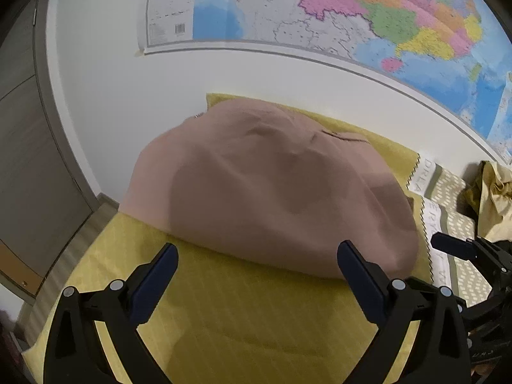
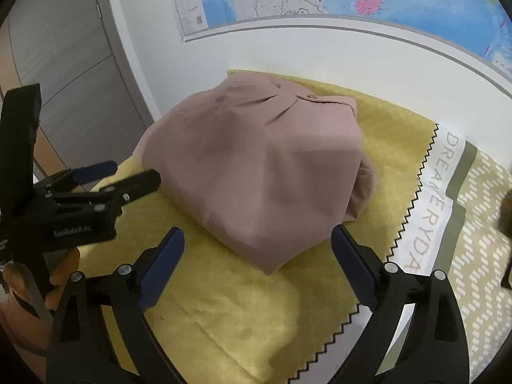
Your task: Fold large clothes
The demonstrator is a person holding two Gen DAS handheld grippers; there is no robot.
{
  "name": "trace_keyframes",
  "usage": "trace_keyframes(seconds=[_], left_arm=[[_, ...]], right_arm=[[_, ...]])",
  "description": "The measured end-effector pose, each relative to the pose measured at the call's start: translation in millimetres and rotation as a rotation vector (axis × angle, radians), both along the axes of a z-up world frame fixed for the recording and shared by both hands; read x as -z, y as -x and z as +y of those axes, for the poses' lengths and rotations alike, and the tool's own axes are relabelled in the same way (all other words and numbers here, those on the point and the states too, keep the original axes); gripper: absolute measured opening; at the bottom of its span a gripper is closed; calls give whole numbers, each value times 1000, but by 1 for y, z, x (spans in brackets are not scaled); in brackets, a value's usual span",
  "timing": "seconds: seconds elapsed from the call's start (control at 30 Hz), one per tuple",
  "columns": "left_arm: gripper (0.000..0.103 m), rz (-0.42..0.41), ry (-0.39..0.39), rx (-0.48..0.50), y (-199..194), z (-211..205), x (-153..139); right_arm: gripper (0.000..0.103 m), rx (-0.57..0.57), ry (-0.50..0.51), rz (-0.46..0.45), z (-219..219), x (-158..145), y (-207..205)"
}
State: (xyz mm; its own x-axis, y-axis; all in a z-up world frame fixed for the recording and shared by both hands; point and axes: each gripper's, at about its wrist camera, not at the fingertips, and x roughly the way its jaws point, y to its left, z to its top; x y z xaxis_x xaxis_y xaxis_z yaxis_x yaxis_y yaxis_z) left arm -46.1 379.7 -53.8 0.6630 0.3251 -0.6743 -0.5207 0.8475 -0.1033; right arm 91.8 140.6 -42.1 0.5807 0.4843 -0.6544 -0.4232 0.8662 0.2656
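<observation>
while both my claws hang spread wide over the bed, the pink garment lies folded in a rounded bundle on the yellow cloth, just ahead of my fingertips. my left gripper is released, nothing between its blue pads, their tips near the bundle's front edge and not touching it. my right gripper is released too, jaws standing wide, the bundle's near corner just beyond them. from the right wrist view i can see my left claw off to the side, with my fingers round its handle. a buttoned placket shows along the garment's far edge. behind it, a white wall with a coloured map. beside the yellow cloth, a printed bedsheet with big letters.
</observation>
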Motion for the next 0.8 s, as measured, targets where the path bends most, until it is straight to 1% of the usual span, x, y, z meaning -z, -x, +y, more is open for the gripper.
trace_keyframes(seconds=[0.07, 0.1, 0.17, 0.33, 0.47, 0.6, 0.8], left_arm=[[96, -2, 10, 1, 5, -5, 1], [96, -7, 14, 4, 7, -8, 1], [96, -22, 13, 2, 12, -12, 0], [96, -59, -16, -33, 25, -25, -8], [96, -54, -35, -52, 31, -30, -14], [96, -58, -82, -67, 39, -39, -21], [96, -57, -109, -56, 43, -50, -26]], right_arm=[[93, 6, -1, -9, -1, -2, 5], [95, 6, 0, -16, -2, -3, 8], [97, 9, 0, -35, -3, -6, 14], [97, 13, 2, -76, -4, -13, 24], [97, 19, 2, -88, -2, -15, 30], [97, 10, 8, -111, -2, -19, 38], [97, 17, 18, -143, -4, -27, 53]])
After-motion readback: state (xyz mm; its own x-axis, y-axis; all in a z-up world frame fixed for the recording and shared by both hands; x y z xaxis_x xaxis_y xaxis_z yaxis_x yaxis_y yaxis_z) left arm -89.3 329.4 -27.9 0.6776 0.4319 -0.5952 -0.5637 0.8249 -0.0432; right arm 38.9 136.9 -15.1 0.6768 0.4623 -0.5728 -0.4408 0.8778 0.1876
